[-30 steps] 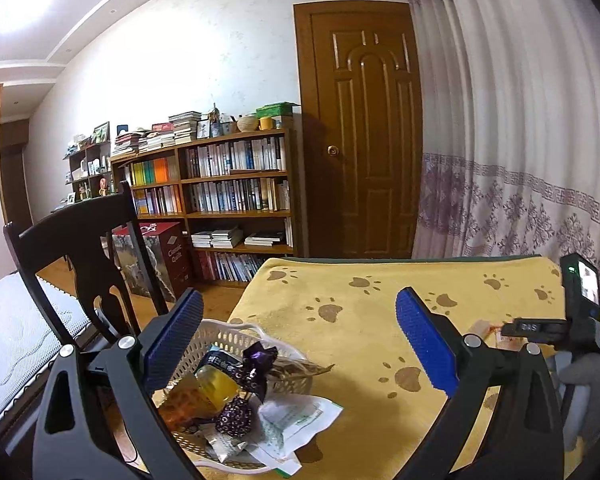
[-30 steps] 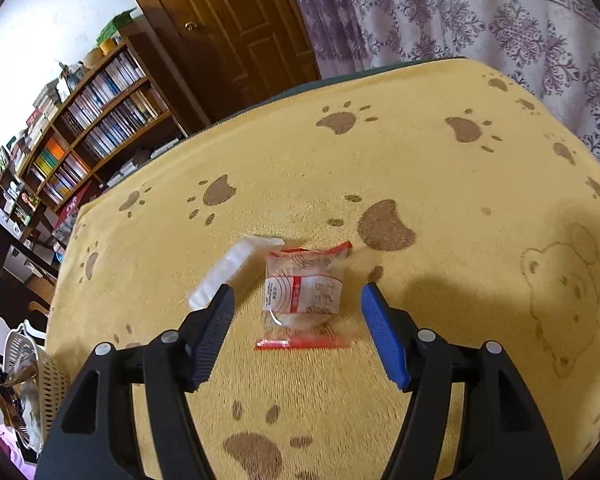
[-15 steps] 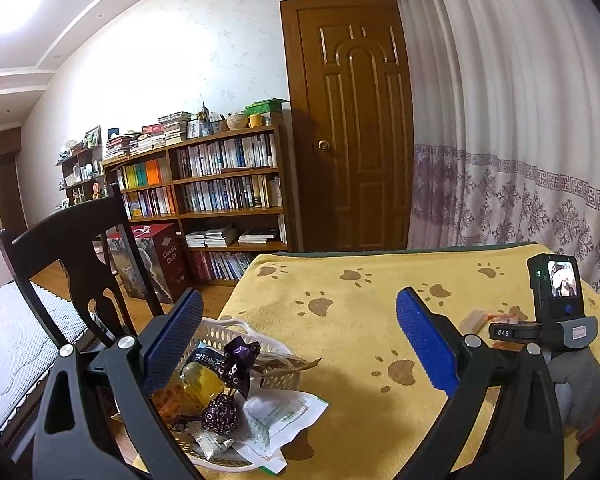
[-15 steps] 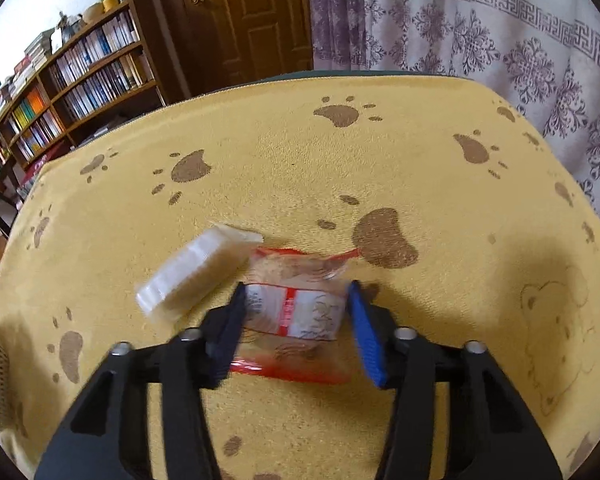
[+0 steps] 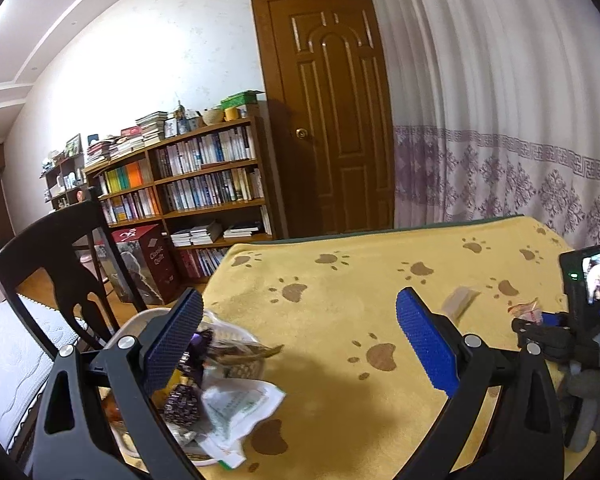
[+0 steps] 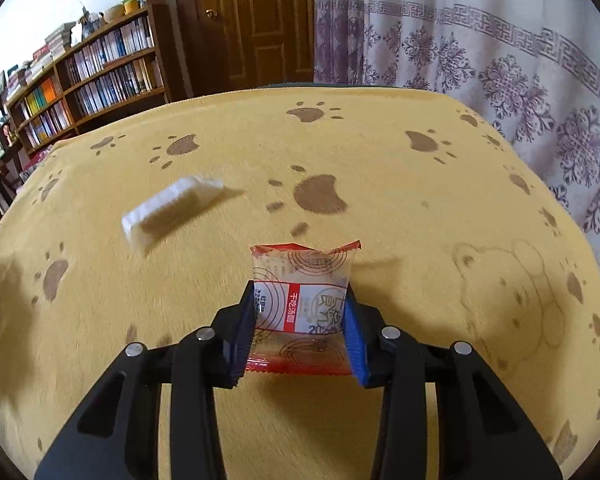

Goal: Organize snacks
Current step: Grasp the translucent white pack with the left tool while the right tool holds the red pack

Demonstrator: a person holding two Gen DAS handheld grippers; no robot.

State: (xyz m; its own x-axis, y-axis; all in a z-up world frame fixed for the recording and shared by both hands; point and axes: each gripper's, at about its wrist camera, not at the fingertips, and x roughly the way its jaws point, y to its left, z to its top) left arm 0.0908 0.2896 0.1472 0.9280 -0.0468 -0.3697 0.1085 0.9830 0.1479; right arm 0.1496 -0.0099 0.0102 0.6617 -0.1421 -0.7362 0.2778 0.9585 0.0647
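1. Left wrist view: my left gripper [image 5: 296, 340] has its jaws wide apart, nothing between them, held above the yellow paw-print table [image 5: 340, 280].
2. Under my left finger sits a white basket [image 5: 140, 320] at the table's near-left edge, stuffed with wrapped snacks: a dark purple wrapped piece [image 5: 182, 402], and a white-green packet [image 5: 236, 408] spilling over the rim onto the cloth.
3. Far right in the same view: my right gripper [image 5: 540, 322] with its camera body [image 5: 586, 284], a bit of red wrapper showing at its tips. A pale snack bar [image 5: 456, 300] lies flat on the table just left of it.
4. Background: black chair [image 5: 56, 256], bookshelf [image 5: 188, 188], brown door [image 5: 332, 112], curtain [image 5: 500, 100].
5. Right wrist view: my right gripper [image 6: 300, 316] has its jaws clamped on the red-and-clear snack packet [image 6: 302, 292], pinching both side edges; the packet stands up between the pads, top edge pointing away from me.
6. Whether its bottom edge touches the cloth, can't tell.
7. The white ridged snack bar [image 6: 172, 210] lies up-left of the packet, apart from it.
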